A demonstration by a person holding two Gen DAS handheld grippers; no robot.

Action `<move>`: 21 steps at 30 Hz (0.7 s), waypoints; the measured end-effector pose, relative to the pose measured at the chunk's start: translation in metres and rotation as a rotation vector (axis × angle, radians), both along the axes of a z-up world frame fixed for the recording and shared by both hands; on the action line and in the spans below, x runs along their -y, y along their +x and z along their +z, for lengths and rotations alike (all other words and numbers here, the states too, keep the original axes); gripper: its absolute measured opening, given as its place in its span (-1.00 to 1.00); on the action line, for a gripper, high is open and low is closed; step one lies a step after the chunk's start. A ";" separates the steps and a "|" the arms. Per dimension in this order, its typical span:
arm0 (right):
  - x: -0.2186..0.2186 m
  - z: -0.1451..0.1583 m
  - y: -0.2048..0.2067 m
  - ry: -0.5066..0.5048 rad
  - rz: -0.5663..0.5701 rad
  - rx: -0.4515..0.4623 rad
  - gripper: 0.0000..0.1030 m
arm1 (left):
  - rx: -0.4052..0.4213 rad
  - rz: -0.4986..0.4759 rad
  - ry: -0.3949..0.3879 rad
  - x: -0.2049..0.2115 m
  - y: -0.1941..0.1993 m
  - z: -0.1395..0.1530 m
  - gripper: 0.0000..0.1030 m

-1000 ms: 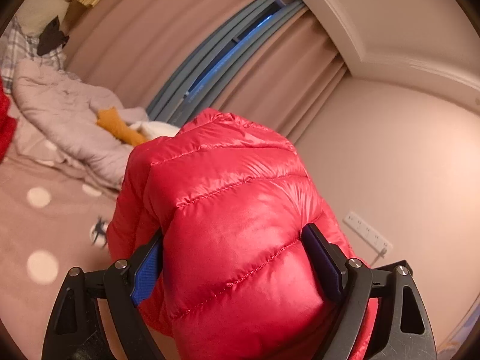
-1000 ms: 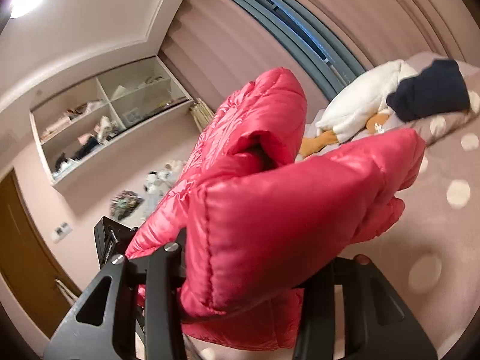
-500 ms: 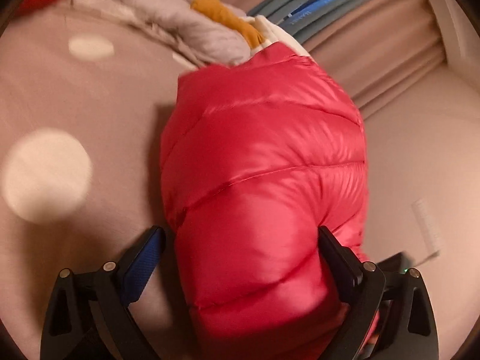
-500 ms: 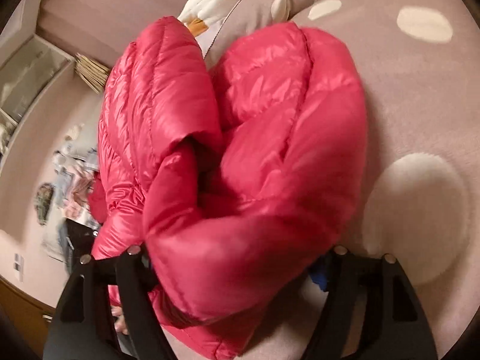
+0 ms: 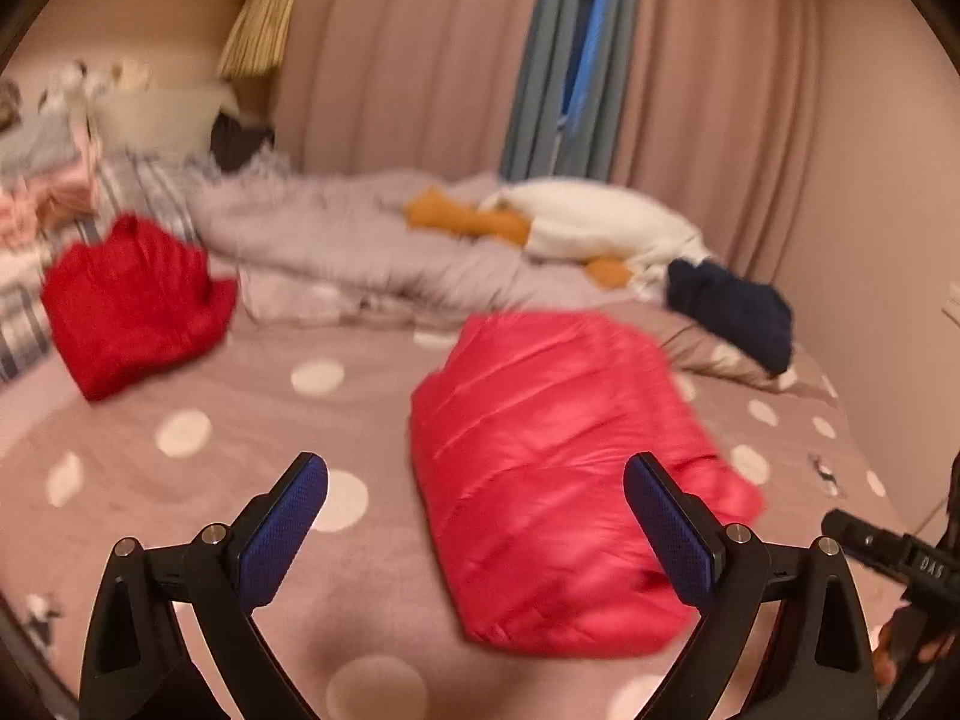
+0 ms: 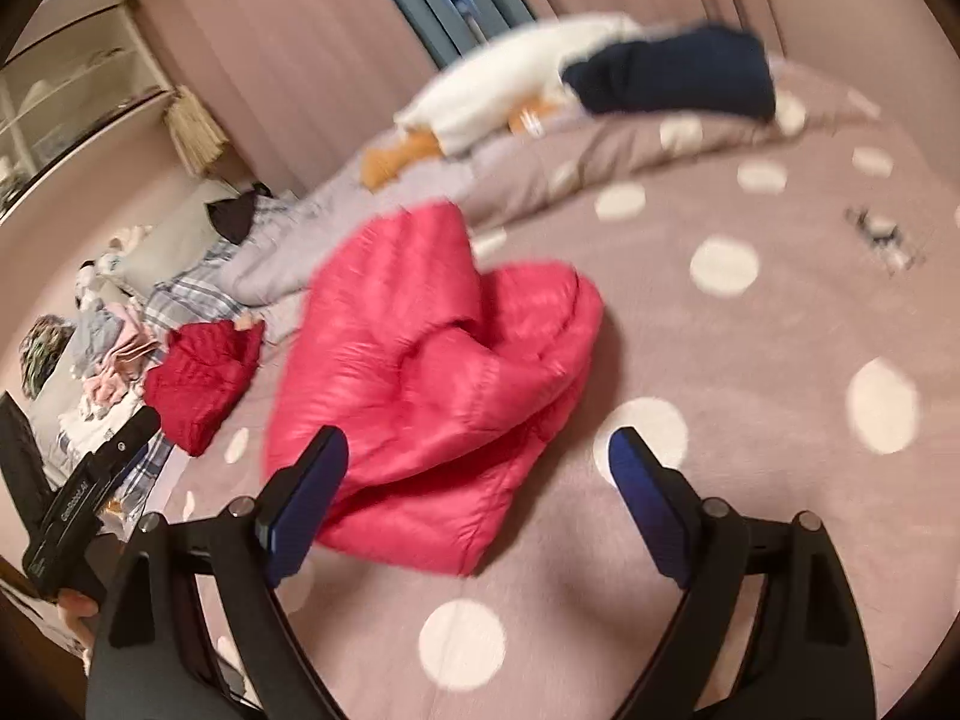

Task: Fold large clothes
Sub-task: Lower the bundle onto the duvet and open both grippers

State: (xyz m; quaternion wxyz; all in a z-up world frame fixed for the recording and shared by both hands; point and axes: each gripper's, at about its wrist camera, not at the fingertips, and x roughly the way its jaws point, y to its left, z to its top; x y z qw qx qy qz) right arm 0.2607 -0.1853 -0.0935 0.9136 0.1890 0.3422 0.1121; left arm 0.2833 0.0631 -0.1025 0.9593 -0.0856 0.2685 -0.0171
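A pink-red puffer jacket (image 5: pixel 558 468) lies folded in a bundle on the mauve dotted bedspread (image 5: pixel 198 480); it also shows in the right wrist view (image 6: pixel 432 384). My left gripper (image 5: pixel 474 510) is open and empty, held above the bed just short of the jacket. My right gripper (image 6: pixel 480 480) is open and empty, just short of the jacket's near edge. The other gripper's body shows at each view's edge (image 5: pixel 888 558) (image 6: pixel 84 492).
A darker red folded garment (image 5: pixel 132 306) lies at the left of the bed. A grey quilt (image 5: pixel 336 240), a white and orange plush (image 5: pixel 576 228) and a navy garment (image 5: pixel 732 306) lie at the back. Curtains (image 5: pixel 420 60) hang behind; wall on the right.
Both grippers held the jacket up, lowered it to the bed, then opened and pulled back. The jacket now lies free on the bedspread.
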 end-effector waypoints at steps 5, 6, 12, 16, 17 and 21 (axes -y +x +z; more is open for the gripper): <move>-0.005 0.059 -0.071 -0.107 0.026 0.161 0.95 | 0.137 -0.001 0.060 0.020 -0.053 0.046 0.94; -0.003 0.069 -0.087 -0.137 0.019 0.188 1.00 | 0.159 0.015 0.074 0.023 -0.054 0.050 0.98; -0.010 0.098 -0.155 -0.364 -0.040 0.344 1.00 | 0.250 0.106 0.105 0.022 -0.101 0.073 0.98; -0.009 0.102 -0.167 -0.384 -0.067 0.333 1.00 | 0.199 0.044 0.050 0.022 -0.106 0.075 0.98; -0.007 0.101 -0.167 -0.379 -0.065 0.325 1.00 | 0.193 0.041 0.059 0.023 -0.106 0.075 0.98; -0.002 0.111 -0.179 -0.396 -0.083 0.320 1.00 | 0.204 0.034 0.113 0.031 -0.117 0.078 0.98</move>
